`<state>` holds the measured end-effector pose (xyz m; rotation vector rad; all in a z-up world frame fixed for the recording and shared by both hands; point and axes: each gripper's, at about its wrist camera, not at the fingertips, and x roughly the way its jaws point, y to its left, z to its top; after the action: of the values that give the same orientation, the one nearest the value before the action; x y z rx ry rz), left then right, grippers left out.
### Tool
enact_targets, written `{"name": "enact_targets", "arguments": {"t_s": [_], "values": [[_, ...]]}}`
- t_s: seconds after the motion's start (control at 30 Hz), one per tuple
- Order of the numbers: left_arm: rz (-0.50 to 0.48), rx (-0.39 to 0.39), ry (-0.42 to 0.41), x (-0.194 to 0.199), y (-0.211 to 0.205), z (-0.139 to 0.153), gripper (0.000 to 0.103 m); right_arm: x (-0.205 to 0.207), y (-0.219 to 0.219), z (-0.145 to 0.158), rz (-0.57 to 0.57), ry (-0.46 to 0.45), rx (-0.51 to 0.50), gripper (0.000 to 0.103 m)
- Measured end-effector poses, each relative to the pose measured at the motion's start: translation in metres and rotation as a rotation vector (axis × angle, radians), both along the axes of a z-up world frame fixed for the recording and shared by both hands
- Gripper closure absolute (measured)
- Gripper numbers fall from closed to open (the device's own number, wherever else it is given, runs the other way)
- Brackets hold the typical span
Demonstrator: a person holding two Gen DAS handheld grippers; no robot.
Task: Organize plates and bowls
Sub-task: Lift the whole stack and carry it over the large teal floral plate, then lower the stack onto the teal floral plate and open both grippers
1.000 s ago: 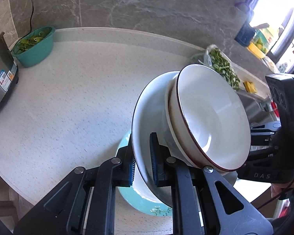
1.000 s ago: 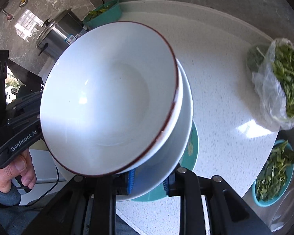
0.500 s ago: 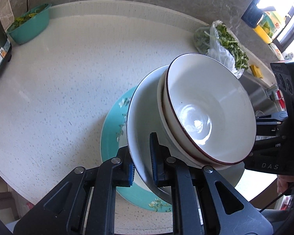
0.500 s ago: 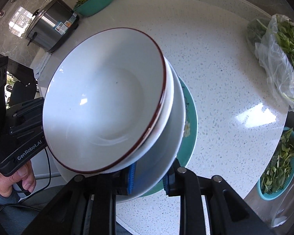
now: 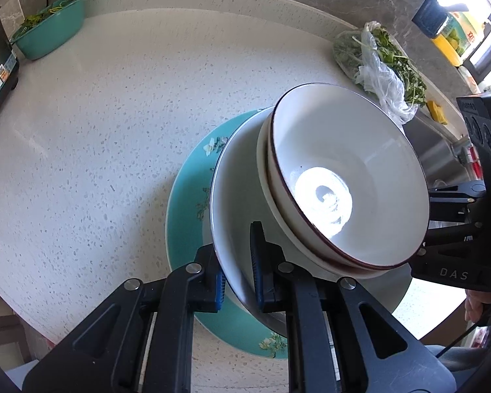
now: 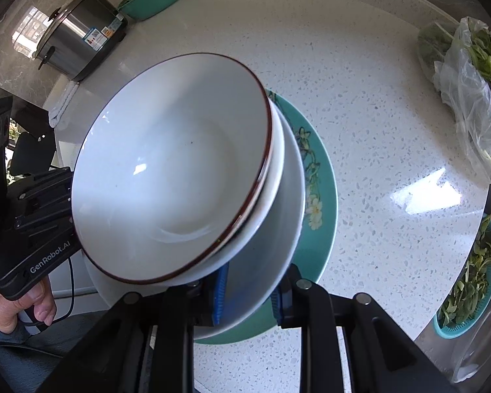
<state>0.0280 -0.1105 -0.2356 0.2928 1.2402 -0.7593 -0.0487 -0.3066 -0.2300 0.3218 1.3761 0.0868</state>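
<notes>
Both grippers have come down with the stack of white bowls since the earlier pictures, and the teal plate [image 5: 186, 203] on the speckled counter [image 5: 98, 124] now shows much more fully beneath it. Left gripper [image 5: 238, 271] pinches the rim of the large bottom bowl [image 5: 235, 196] between its blue pads; right gripper [image 6: 248, 290] clamps the same bowl's rim on the opposite side. Nested inside sits a red-rimmed bowl [image 6: 173, 170], tilted, with what seems to be one more white bowl under it. Whether the stack touches the plate yet is hard to tell. A bag of greens [image 6: 474, 104] and a steel cooker [image 6: 78, 46] stand well apart.
</notes>
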Motion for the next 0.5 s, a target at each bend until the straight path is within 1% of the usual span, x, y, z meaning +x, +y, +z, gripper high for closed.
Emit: {"name": "enact_targets", "arguments": {"t_s": [0.17, 0.3, 0.43, 0.47, 0.5], "values": [[0.014, 0.013, -0.006, -0.003, 0.001, -0.004, 0.092, -0.001, 0.006, -0.002, 0.015, -0.02, -0.038, 0.079], [0.042, 0.001, -0.019, -0.005, 0.002, -0.004, 0.091, 0.0, 0.009, -0.004, 0.011, -0.034, -0.035, 0.078], [0.069, -0.005, -0.035, -0.01, 0.006, -0.001, 0.089, -0.004, 0.011, -0.001, 0.031, -0.06, -0.044, 0.071], [0.083, -0.006, -0.038, -0.013, 0.007, 0.001, 0.085, -0.005, 0.011, 0.0, 0.036, -0.066, -0.043, 0.064], [0.095, -0.007, -0.04, -0.015, 0.01, 0.002, 0.076, -0.007, 0.011, 0.001, 0.038, -0.07, -0.044, 0.06]]}}
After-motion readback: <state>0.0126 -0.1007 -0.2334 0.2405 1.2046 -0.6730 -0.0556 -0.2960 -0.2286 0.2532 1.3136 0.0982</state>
